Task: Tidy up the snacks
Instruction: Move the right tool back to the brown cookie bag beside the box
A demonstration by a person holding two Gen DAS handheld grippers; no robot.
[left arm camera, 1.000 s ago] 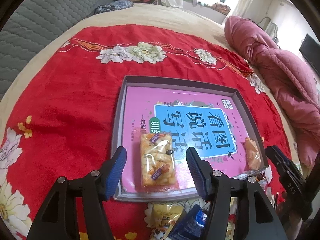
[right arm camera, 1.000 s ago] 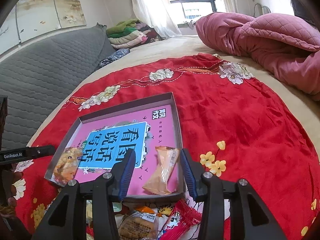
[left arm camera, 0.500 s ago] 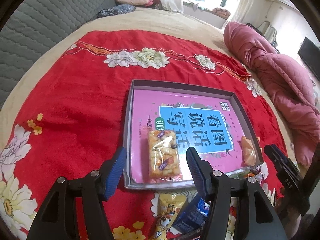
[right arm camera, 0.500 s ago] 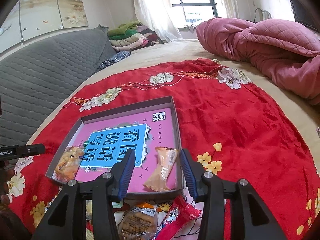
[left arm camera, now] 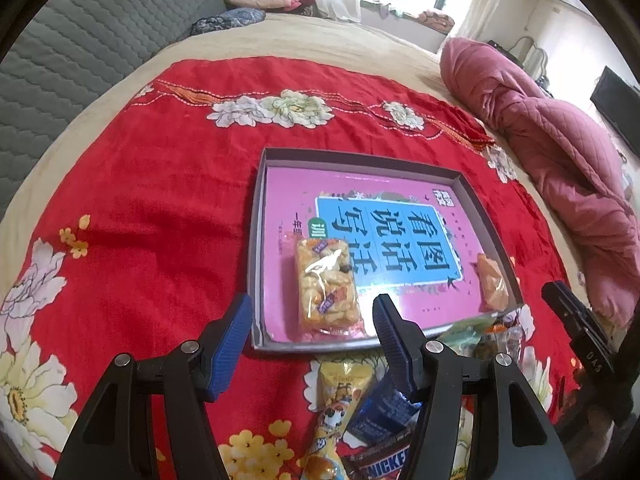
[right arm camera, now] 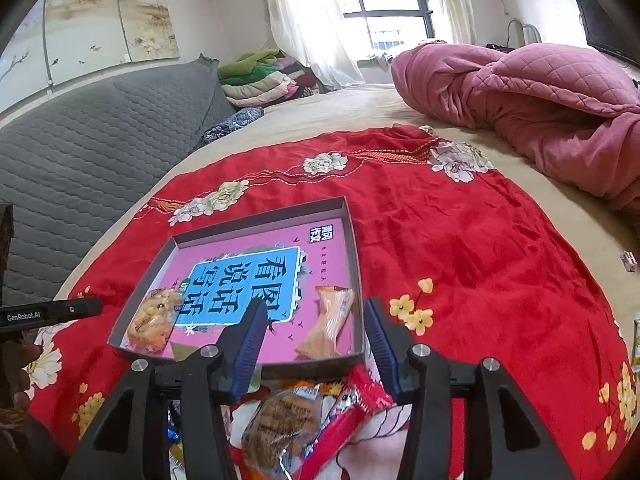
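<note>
Shallow grey tray (left arm camera: pixel 259 240) with low upright walls, flat on a red floral cloth (left arm camera: pixel 160 208), floor lined with a pink sheet bearing a blue panel of large characters. Wide bare cloth past the tray's far wall and off both side walls; beyond that, tan bedding, a grey quilted headboard (right arm camera: pixel 80 152) on one side, a heaped pink quilt (right arm camera: pixel 540 96) on the other.

Inside the tray, by the near wall: a clear packet of orange-yellow puffed pieces (left arm camera: pixel 326 290) with small purple labels, lying flat toward the left corner; a slim pale-orange wrapped snack (right arm camera: pixel 328 328) lying angled, just beside the right wall. Well apart from each other.

Just outside the near wall, loose on the cloth: a yellow packet (left arm camera: pixel 340 380), a dark blue packet (left arm camera: pixel 380 408), a brown bar wrapper (left arm camera: pixel 384 466), a clear-wrapped brown biscuit (right arm camera: pixel 280 428), a red packet (right arm camera: pixel 344 416).

Left gripper (left arm camera: pixel 312 344) held above the near wall, jaws wide apart, gripping nothing. Right gripper (right arm camera: pixel 314 350) above the same wall near the right corner, jaws likewise spread and bare.
</note>
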